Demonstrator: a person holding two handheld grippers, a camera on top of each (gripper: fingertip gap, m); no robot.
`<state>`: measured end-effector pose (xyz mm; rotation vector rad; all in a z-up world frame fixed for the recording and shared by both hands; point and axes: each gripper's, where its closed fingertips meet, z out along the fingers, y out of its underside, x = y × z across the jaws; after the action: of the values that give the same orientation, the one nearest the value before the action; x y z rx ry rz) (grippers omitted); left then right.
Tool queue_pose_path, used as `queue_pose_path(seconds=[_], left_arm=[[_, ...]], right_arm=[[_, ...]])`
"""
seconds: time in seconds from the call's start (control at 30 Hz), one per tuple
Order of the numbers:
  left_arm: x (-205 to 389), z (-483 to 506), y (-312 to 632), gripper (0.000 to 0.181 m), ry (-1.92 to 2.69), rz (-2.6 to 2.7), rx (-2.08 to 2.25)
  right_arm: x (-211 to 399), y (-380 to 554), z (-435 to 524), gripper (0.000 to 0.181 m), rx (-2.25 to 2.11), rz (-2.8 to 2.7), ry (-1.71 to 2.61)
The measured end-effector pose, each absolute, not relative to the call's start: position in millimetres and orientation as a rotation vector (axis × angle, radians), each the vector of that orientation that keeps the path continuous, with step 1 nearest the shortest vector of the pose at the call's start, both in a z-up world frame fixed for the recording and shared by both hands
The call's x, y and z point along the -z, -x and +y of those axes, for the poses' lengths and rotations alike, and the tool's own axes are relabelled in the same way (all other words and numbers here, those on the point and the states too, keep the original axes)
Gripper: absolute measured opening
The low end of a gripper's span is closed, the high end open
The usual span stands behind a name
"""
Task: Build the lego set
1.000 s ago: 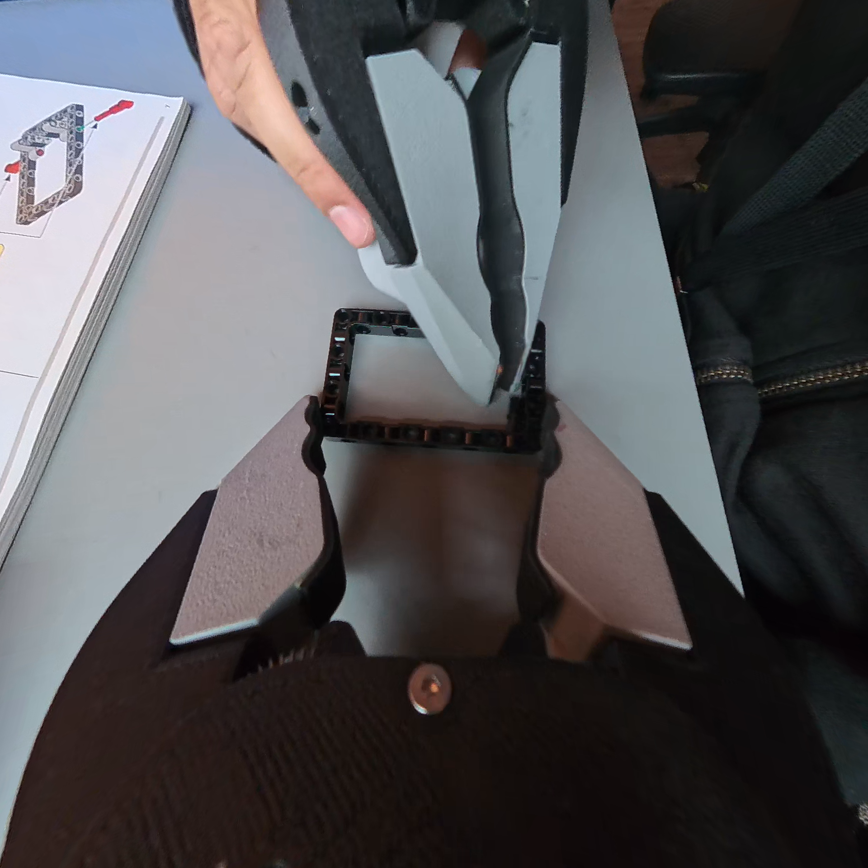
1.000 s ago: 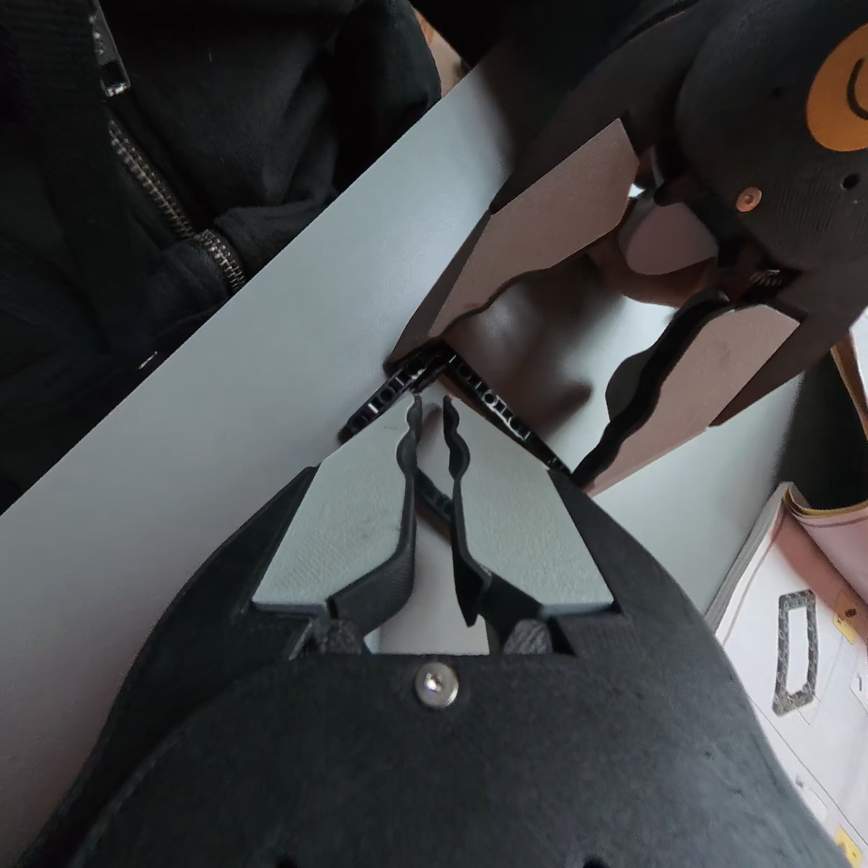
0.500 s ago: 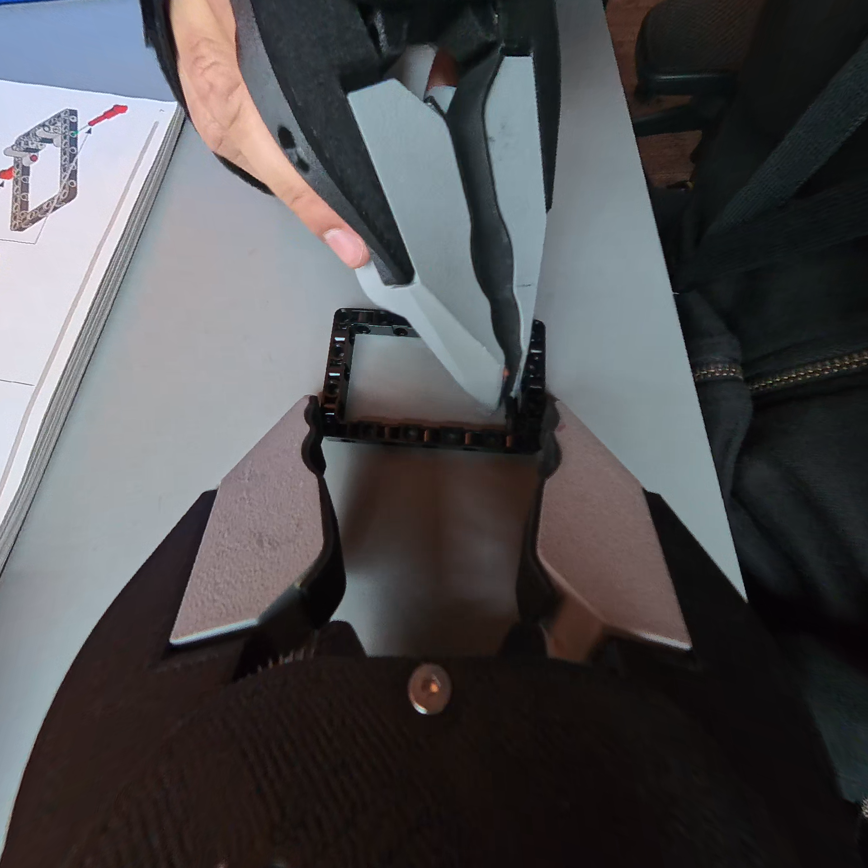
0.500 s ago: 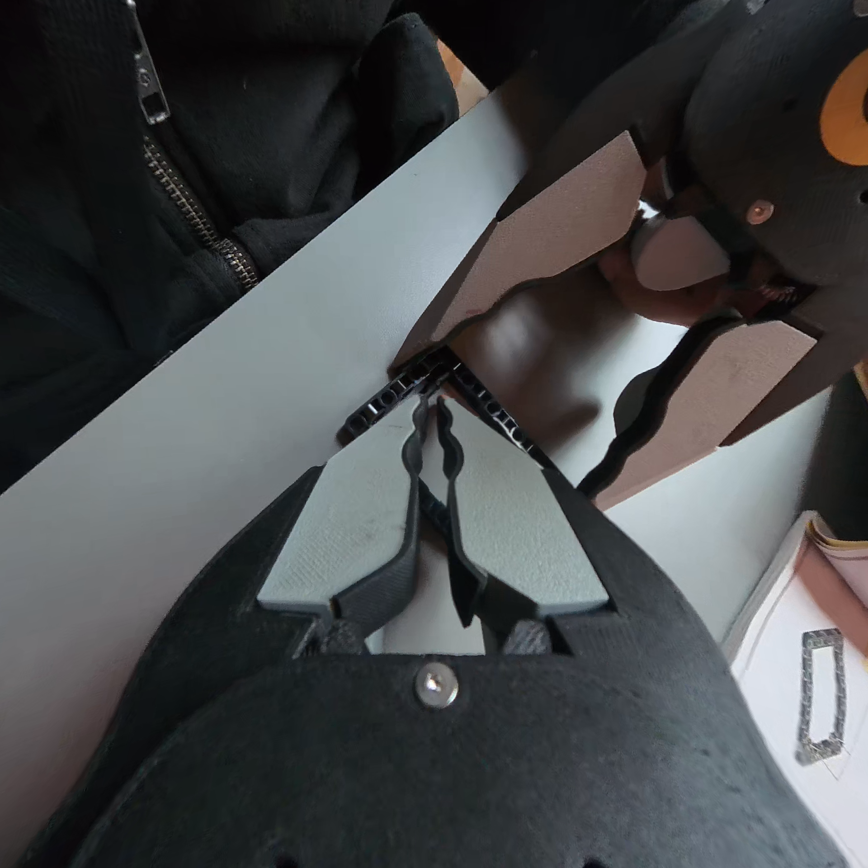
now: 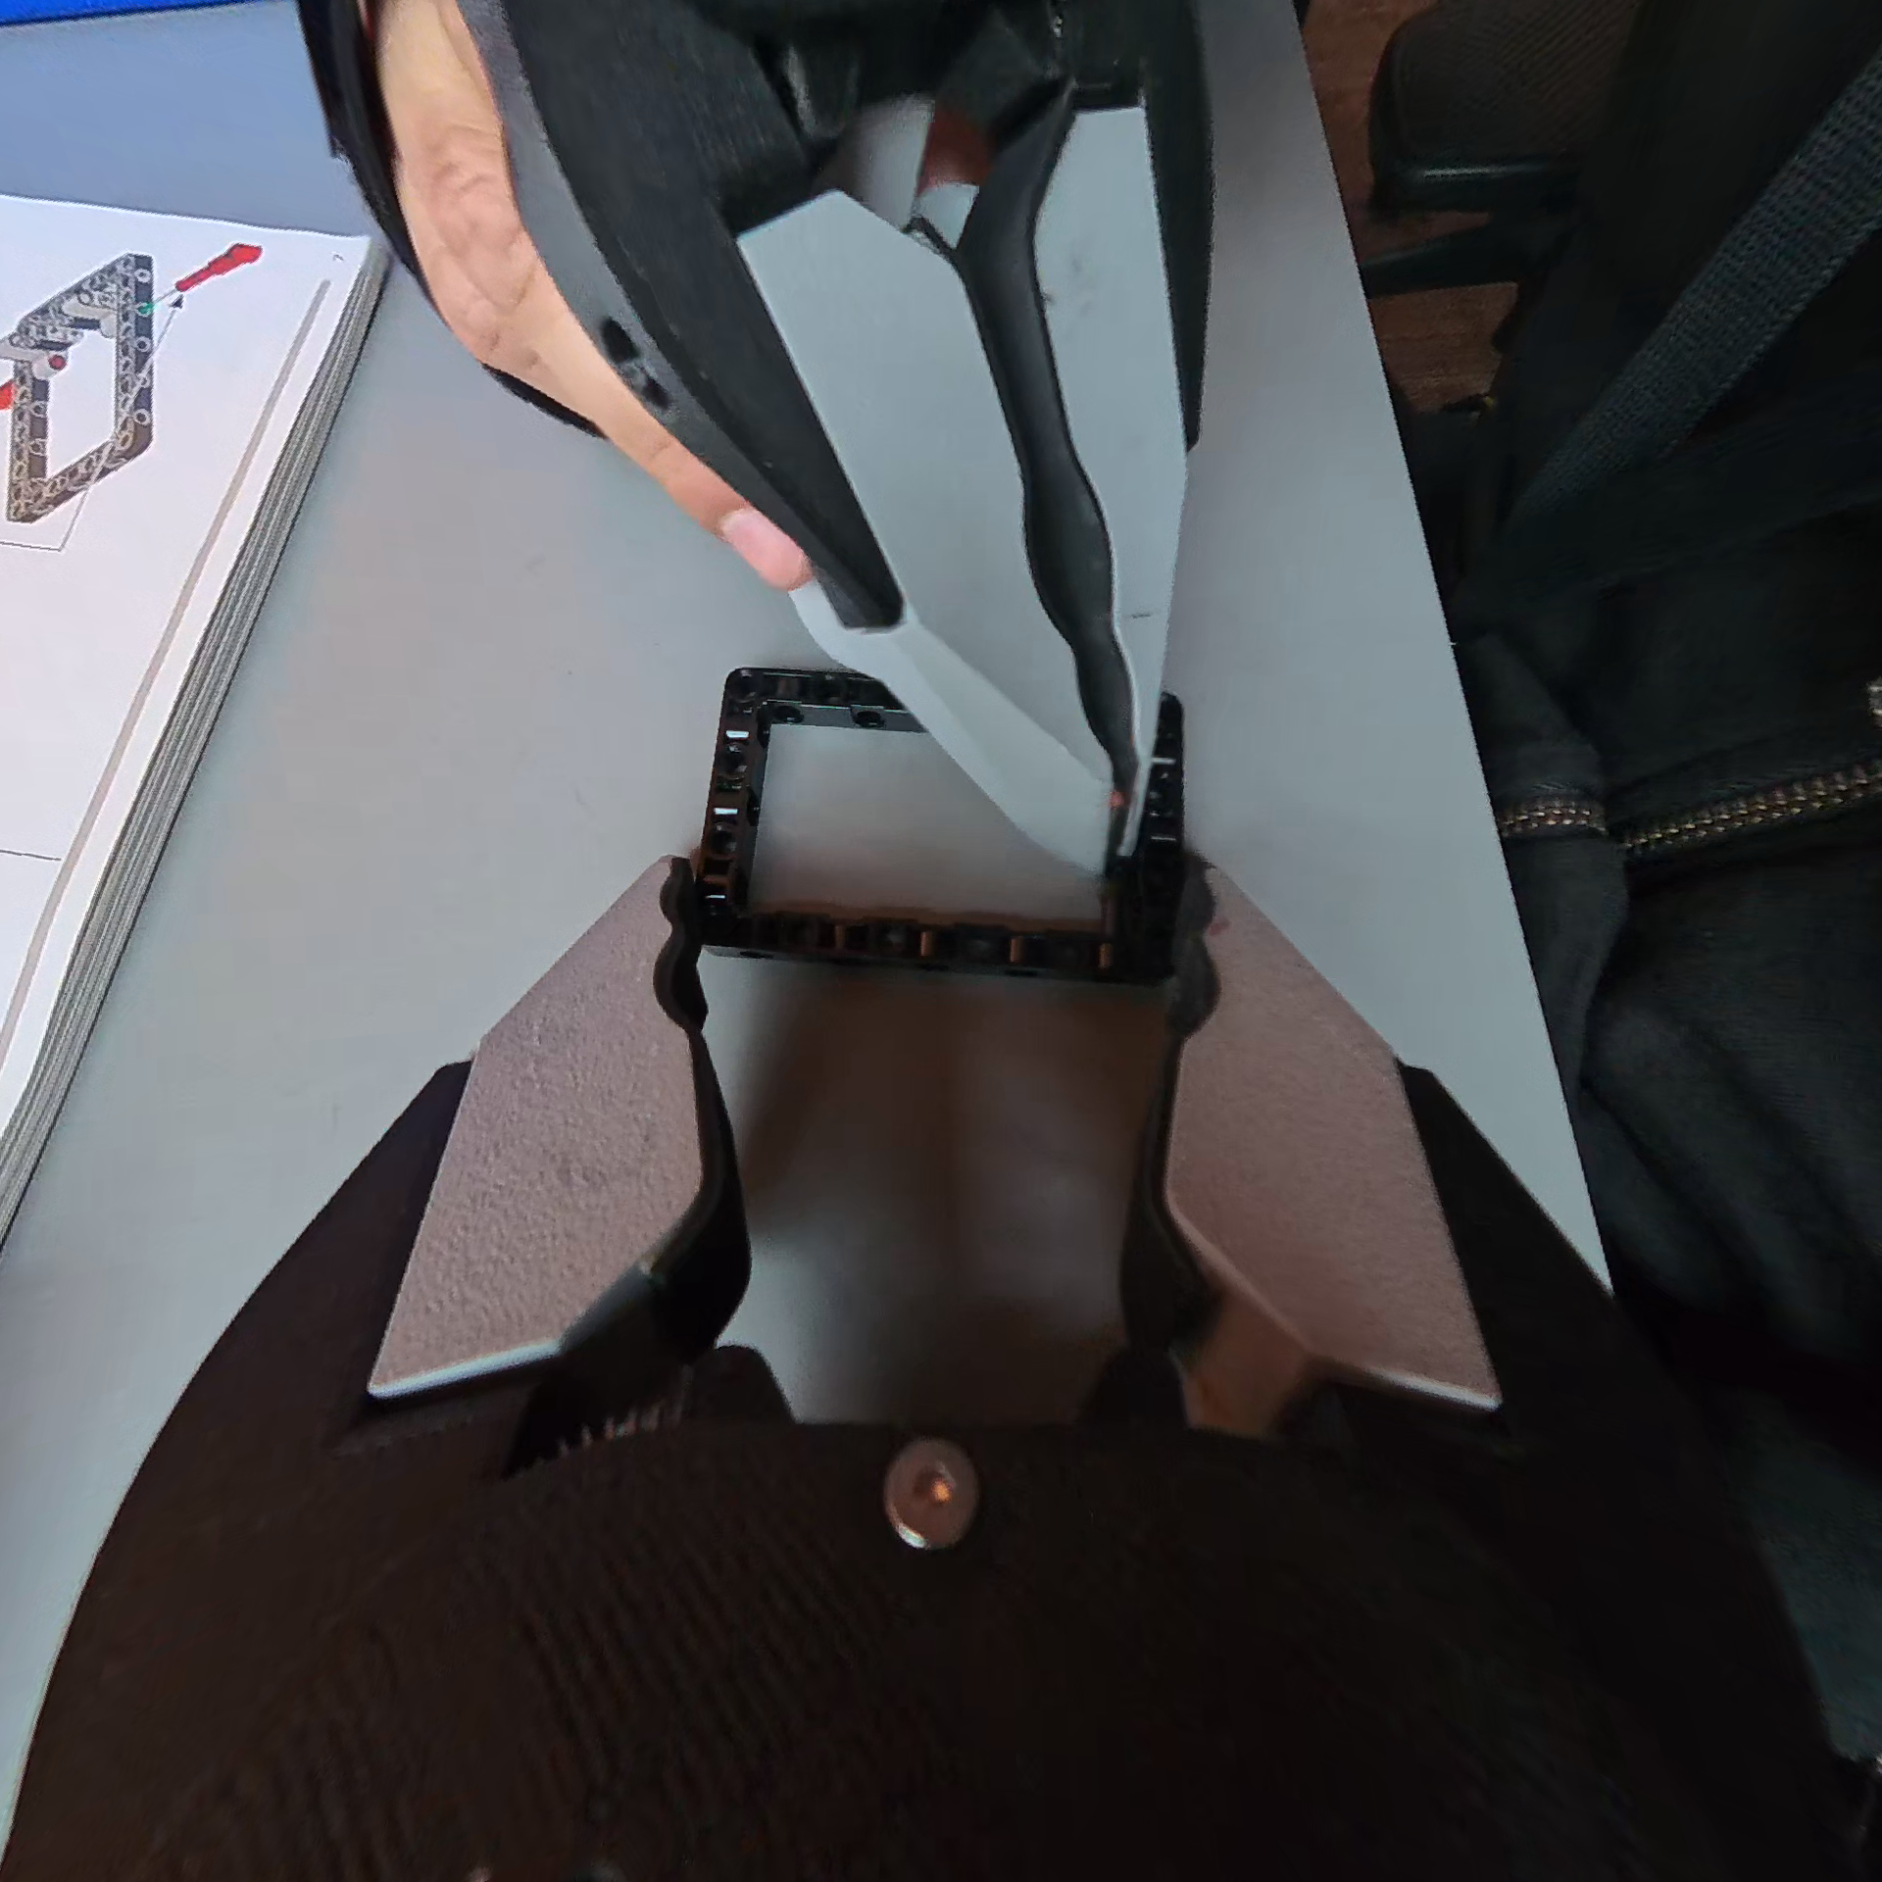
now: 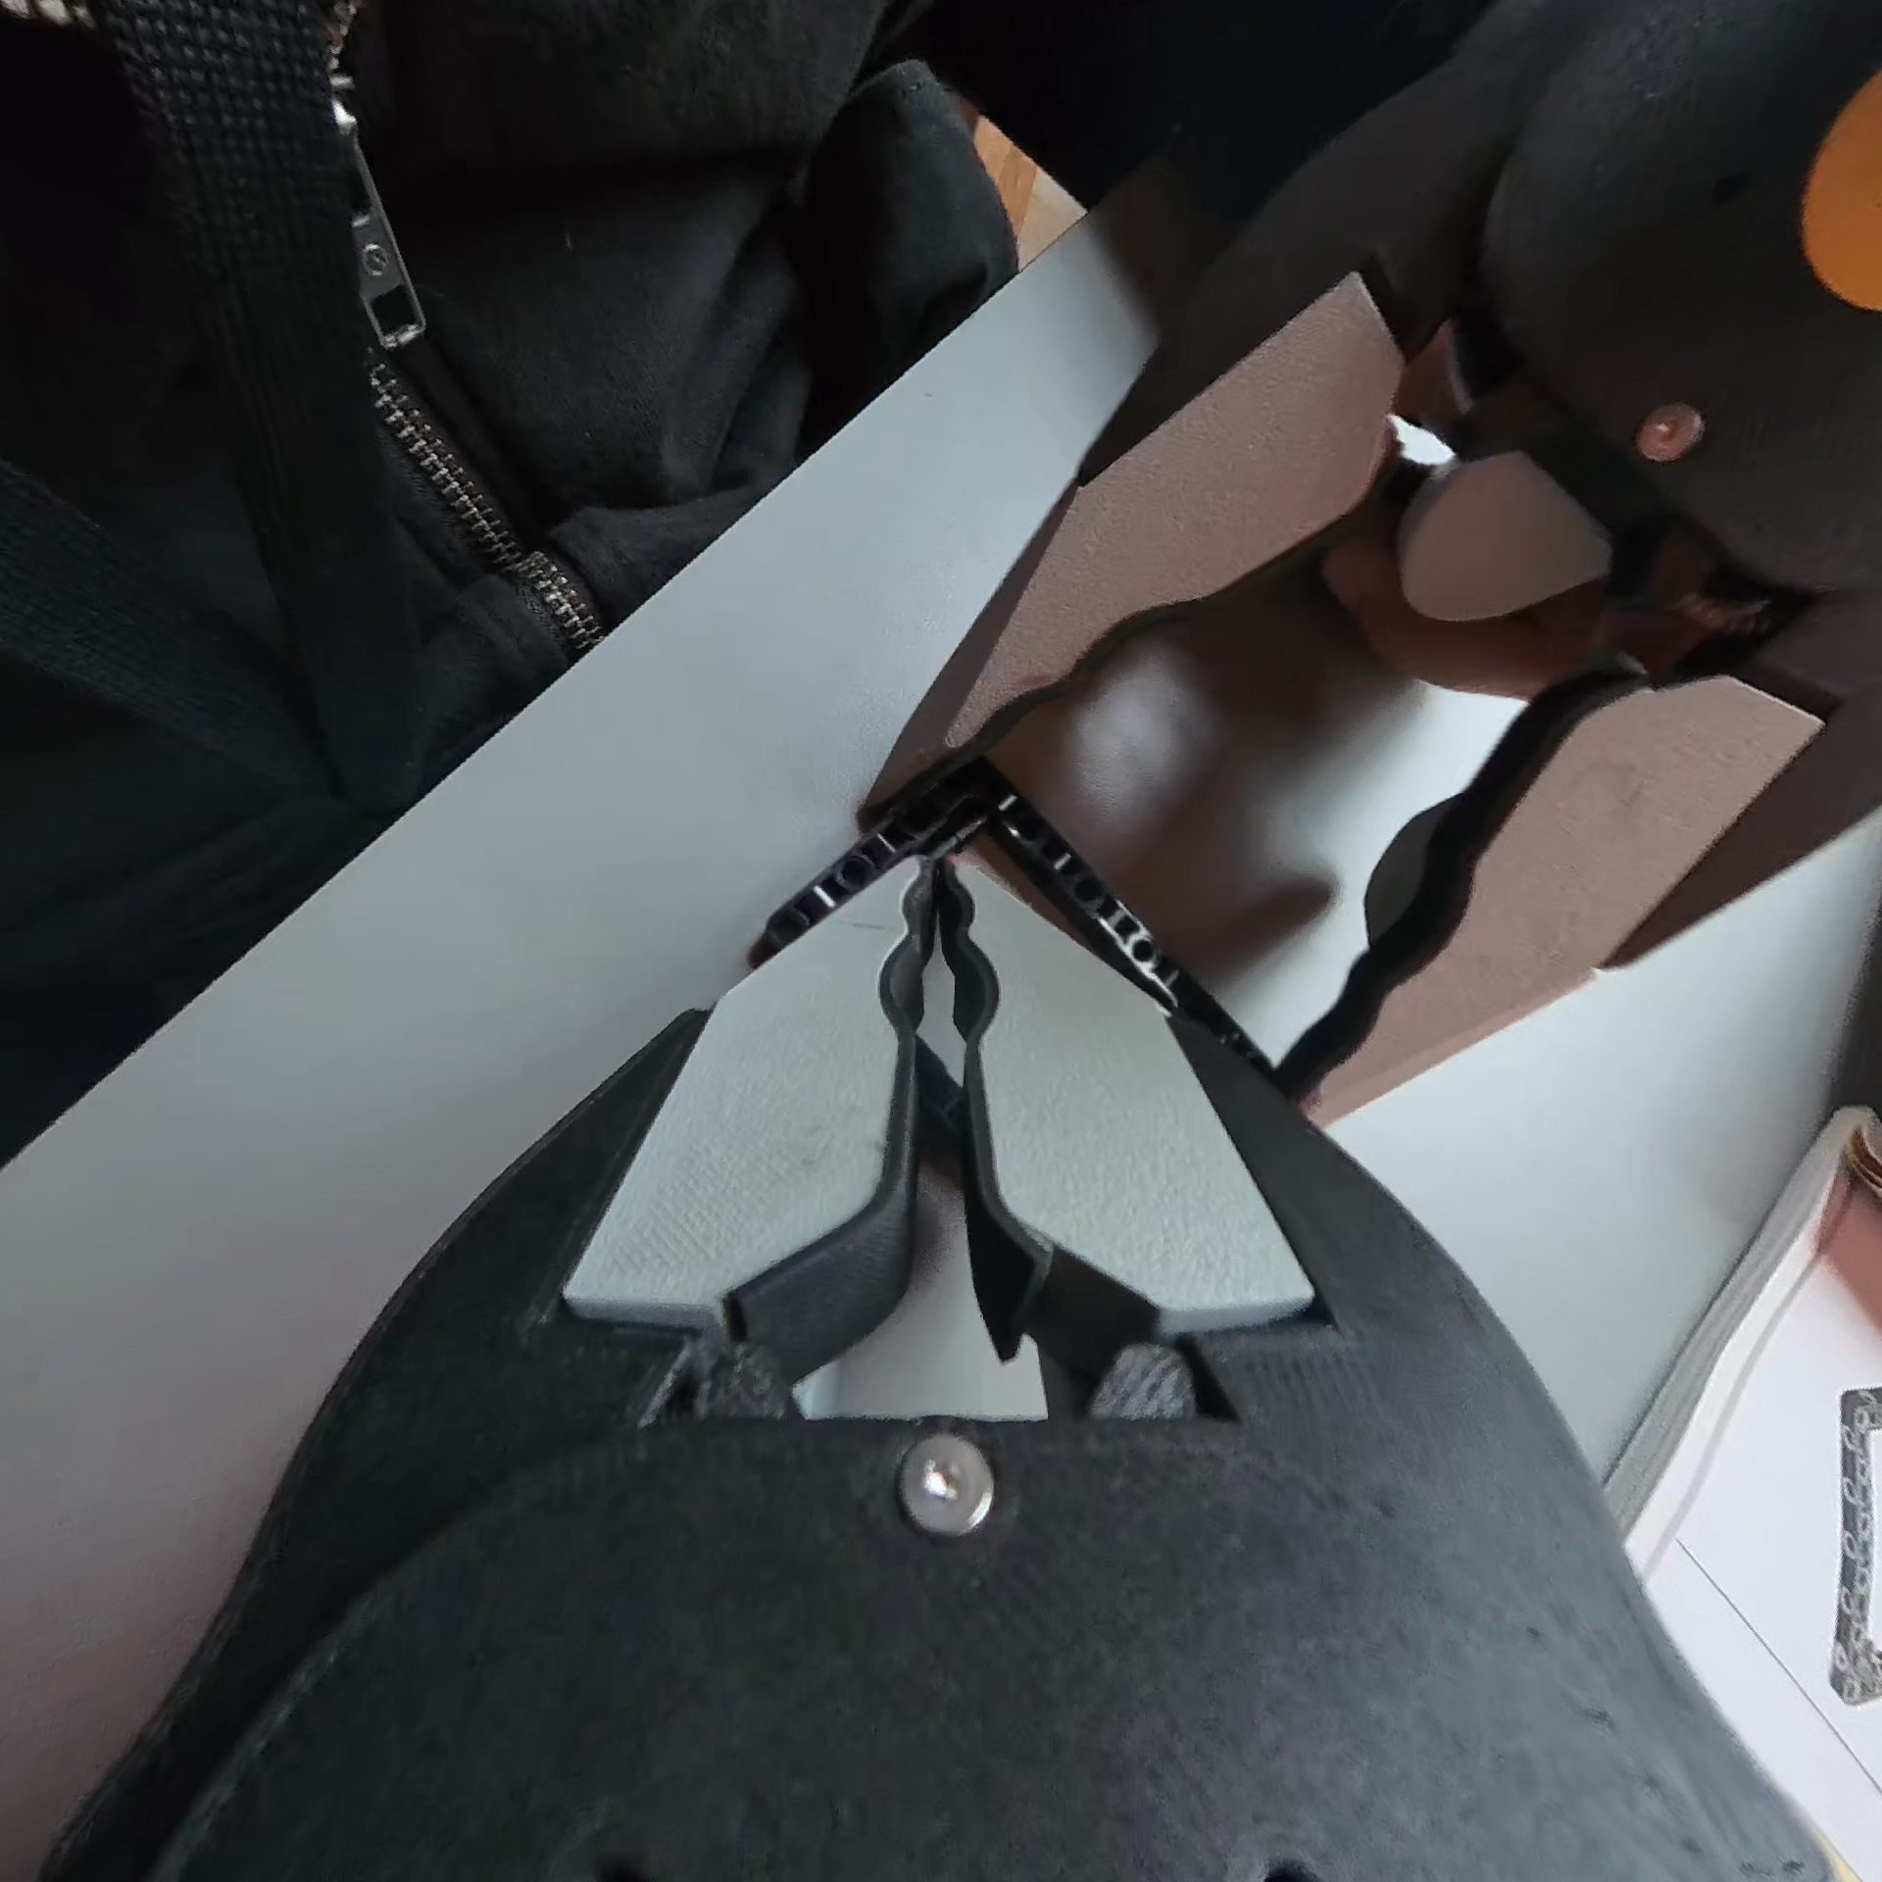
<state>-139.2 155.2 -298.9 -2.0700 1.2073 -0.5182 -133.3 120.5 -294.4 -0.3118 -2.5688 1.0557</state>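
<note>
Left wrist view: the left gripper (image 5: 932, 922) clamps a black lego frame (image 5: 917, 942) by its two outer sides, one brown finger pressed on each near corner. The frame is a rectangle of holed beams lying flat on the pale grey table (image 5: 428, 713), near the table's right edge; its near beam runs left to right between the fingertips, and its two side beams point away from the camera. The beams are glossy hard plastic, studded with round pin holes. The right gripper (image 5: 1115, 805) comes down from above, held by a hand (image 5: 489, 265), its grey fingers drawn almost together on a small reddish piece (image 5: 1117, 799) at the inside of the frame's right beam; what that piece is cannot be told. The finger faces are matte and grainy, with wavy black inner pads. An open instruction booklet (image 5: 153, 509) lies on the left, well apart. In the right wrist view the narrow tips (image 6: 937, 886) meet at the frame's corner (image 6: 917, 825).
</note>
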Motion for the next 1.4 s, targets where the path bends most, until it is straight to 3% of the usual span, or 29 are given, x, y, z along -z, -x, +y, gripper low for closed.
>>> queue_pose_path(seconds=[0.73,1.1,1.2,1.33,1.4], left_arm=[[299,157,136,0.093,2.063,1.211,0.510],[299,157,136,0.093,2.067,1.209,0.515],[299,157,136,0.093,2.068,1.207,0.514],[299,161,139,0.093,2.085,1.175,0.501],[299,161,139,0.093,2.086,1.170,0.494]], right_arm=[[290,141,118,0.000,-1.037,-2.486,0.349],[273,128,131,0.000,-1.313,-2.526,0.493],[283,140,135,0.002,-1.274,-2.570,0.760],[288,142,127,0.021,-1.316,-2.542,1.214],[288,142,132,0.017,-1.264,-2.462,1.332]])
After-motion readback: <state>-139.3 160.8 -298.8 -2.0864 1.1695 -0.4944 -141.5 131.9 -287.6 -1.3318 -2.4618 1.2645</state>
